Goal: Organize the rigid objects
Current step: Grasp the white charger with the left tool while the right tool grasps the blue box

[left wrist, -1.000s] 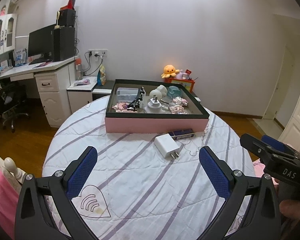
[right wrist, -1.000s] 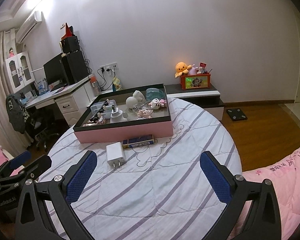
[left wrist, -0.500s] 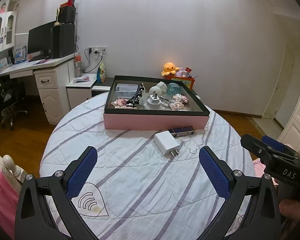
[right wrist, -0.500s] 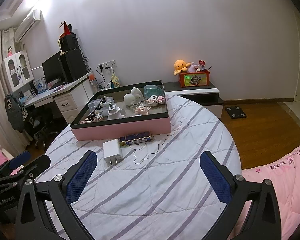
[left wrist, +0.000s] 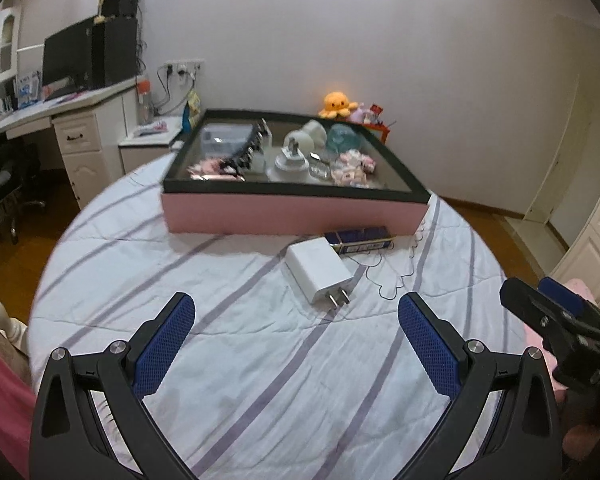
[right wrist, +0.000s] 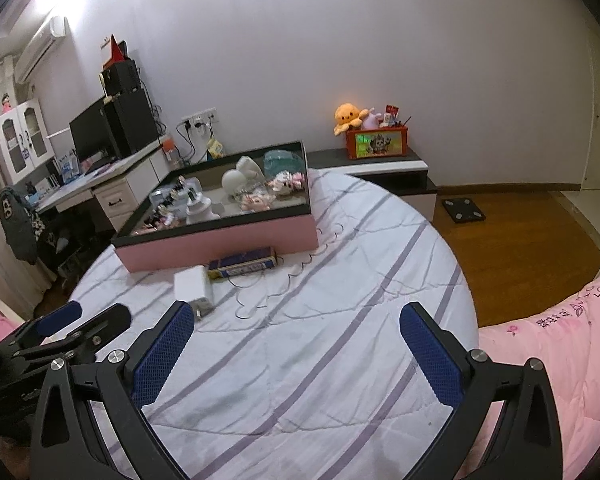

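A white plug adapter [left wrist: 319, 269] lies on the striped round table [left wrist: 220, 344], prongs toward me, touching a dark blue flat box [left wrist: 359, 239]. Behind them stands a pink tray with a black rim [left wrist: 292, 212] holding several small items. My left gripper [left wrist: 296, 344] is open and empty, just short of the adapter. My right gripper [right wrist: 296, 348] is open and empty over the table, right of the adapter [right wrist: 193, 287], the blue box [right wrist: 244, 263] and the tray [right wrist: 220, 240]. Each gripper shows at the edge of the other's view.
A white desk [left wrist: 60, 120] with a monitor stands at the left. A low cabinet [right wrist: 388, 172] with an orange plush and a red box stands by the wall. Pink bedding [right wrist: 560, 340] lies at the right. A black scale [right wrist: 462, 210] lies on the wooden floor.
Both grippers have moved forward toward the tray; the adapter and blue box appear larger and nearer. Both stay open.
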A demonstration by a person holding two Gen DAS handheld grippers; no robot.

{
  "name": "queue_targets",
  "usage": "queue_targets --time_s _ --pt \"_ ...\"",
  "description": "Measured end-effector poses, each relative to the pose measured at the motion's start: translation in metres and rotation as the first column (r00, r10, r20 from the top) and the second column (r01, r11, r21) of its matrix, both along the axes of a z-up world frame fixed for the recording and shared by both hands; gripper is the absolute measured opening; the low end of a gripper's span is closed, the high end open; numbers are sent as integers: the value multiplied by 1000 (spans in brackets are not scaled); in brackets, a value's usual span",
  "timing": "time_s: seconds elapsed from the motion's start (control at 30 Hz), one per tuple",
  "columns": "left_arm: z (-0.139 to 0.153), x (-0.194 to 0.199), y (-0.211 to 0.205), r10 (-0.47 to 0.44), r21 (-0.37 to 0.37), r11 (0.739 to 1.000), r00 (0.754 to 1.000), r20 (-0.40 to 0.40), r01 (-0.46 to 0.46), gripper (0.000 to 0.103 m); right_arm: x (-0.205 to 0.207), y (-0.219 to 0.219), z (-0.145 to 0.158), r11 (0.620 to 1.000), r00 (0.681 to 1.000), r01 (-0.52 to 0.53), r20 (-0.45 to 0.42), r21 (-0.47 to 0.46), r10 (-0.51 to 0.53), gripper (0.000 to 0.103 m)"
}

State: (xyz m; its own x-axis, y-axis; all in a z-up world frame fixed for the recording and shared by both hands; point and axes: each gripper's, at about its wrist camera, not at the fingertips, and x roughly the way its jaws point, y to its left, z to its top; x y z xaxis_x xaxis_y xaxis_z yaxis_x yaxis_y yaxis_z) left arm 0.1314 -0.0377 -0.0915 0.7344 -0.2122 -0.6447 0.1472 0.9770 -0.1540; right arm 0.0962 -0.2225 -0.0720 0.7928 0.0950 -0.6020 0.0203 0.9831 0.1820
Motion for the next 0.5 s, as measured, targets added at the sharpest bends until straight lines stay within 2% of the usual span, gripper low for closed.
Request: queue_targets --time_s 0.23,0.33,0.43,0.47,0.5 --pt "-27 48 -20 24 45 999 996 -86 -20 103 27 -8 -26 1000 999 8 -53 4 -8 103" --pt "-39 69 -26 56 98 994 991 -125 -44 103 40 -10 -33 1000 997 3 -74 3 -3 103" --pt "-49 83 -18 42 39 999 982 -184 -36 98 53 -8 -40 1000 995 -9 -101 -5 8 103" --pt "-48 83 -16 34 33 999 984 -176 -29 92 57 -7 -42 1000 994 -11 -105 -6 10 103" --pt "-47 82 -15 19 32 999 985 -172 -14 81 61 -7 -43 1000 994 -15 -110 -5 14 103"
